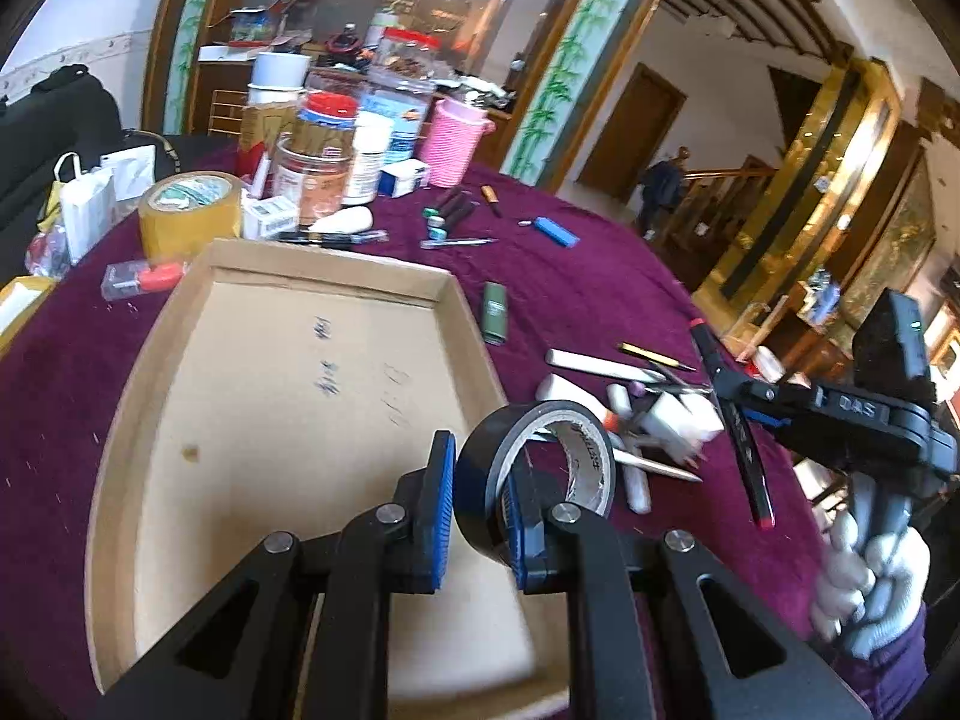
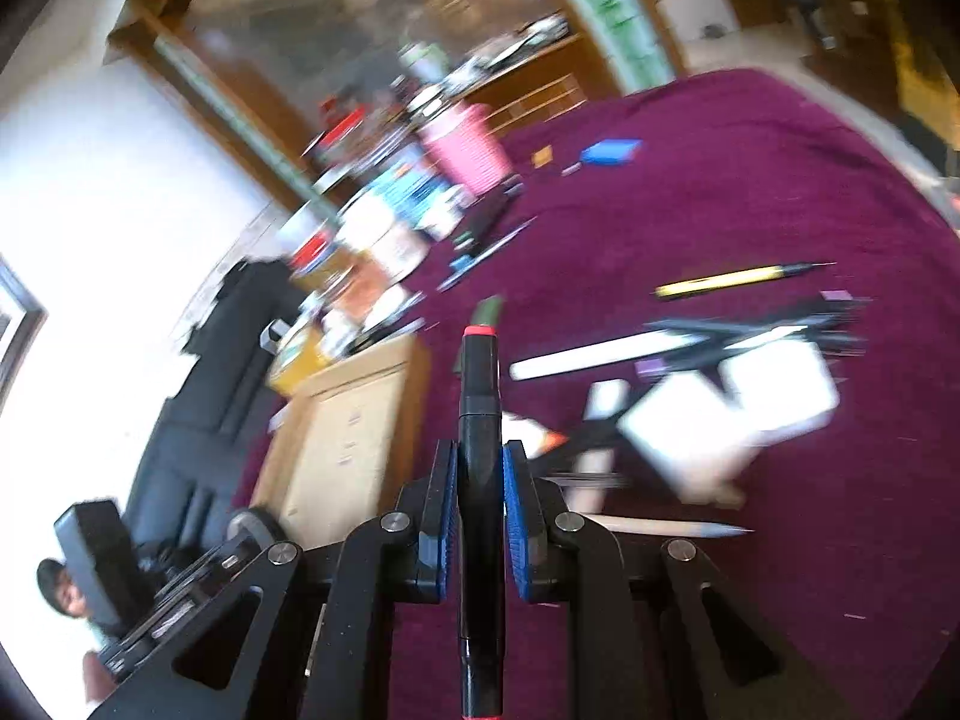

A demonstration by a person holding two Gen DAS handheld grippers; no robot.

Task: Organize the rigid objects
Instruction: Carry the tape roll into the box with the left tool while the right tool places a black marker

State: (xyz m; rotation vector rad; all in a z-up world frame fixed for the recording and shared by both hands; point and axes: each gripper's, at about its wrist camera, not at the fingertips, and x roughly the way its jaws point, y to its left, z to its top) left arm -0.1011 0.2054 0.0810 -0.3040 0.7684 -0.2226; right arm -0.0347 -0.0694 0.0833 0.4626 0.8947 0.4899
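My left gripper (image 1: 477,492) is shut on a roll of black tape (image 1: 531,480), one finger inside the roll, and holds it over the right edge of an empty cardboard tray (image 1: 288,396). My right gripper (image 2: 480,486) is shut on a black marker with red ends (image 2: 480,414) and holds it above the purple tablecloth. It also shows in the left wrist view (image 1: 744,420), at the right with the marker (image 1: 729,408). The right wrist view is blurred by motion.
Loose items lie right of the tray: a white stick (image 1: 600,367), a yellow pen (image 1: 657,356), a green case (image 1: 495,312), a blue lighter (image 1: 558,232). Jars (image 1: 312,180), a pink basket (image 1: 453,141) and brown tape (image 1: 189,213) stand behind the tray.
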